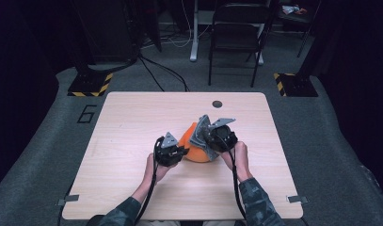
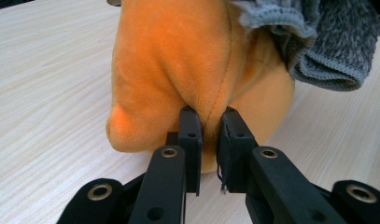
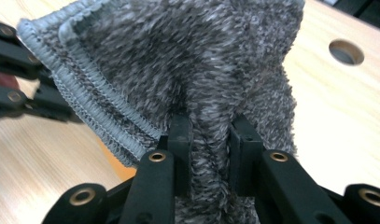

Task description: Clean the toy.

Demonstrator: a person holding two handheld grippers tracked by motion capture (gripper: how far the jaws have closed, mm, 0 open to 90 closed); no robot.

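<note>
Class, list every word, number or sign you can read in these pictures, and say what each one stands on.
"6": a large dark numeral on the grey floor mat, left of the table.
Yellow-and-black hazard stripes, no words: on the two stand bases at the table's far corners.
No writing shows on the orange plush, grey cloth or grippers.

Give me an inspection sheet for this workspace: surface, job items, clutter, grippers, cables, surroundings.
Surface: light wooden table, round hole near the far edge.
Job's things: orange plush toy on the table; grey knit cloth draped over its top.
Clutter: nothing seen.
Grippers: left gripper pinches a fold of the plush; right gripper is clamped on a bunch of the cloth.
Cables: one black cable trails back from each gripper; more on the floor beyond the table.
Surroundings: grey carpet, folding chair, two striped stand bases.
</note>
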